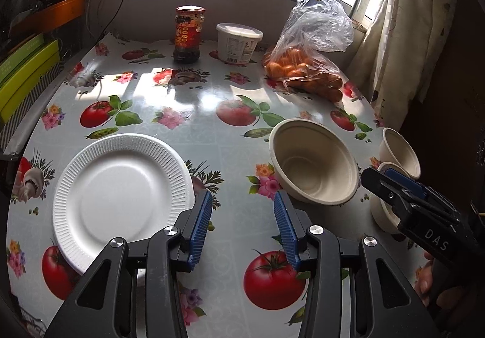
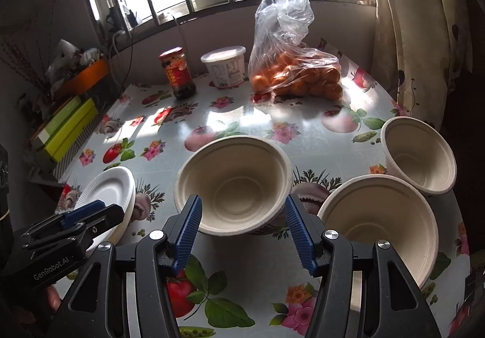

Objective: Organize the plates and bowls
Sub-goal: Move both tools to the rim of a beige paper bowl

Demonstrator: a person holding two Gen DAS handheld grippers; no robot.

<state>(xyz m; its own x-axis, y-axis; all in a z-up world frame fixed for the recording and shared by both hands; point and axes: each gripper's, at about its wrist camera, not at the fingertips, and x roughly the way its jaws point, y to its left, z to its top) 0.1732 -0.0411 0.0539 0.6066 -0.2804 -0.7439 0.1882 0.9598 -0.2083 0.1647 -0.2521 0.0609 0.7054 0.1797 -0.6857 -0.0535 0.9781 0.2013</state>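
Both grippers hang over the table (image 2: 242,122) with fingers spread wide, holding nothing. The right gripper (image 2: 242,232) faces the middle bowl (image 2: 233,183); two more bowls sit to its right, plates (image 1: 121,195) on the left. Pinch the near rim squarely, then lift straight up.

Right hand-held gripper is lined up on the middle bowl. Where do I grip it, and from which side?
Take the middle bowl by its near rim, coming straight ahead from the front with the right hand-held gripper. It stands upright and empty, so one finger can go inside the thin wall, one outside.
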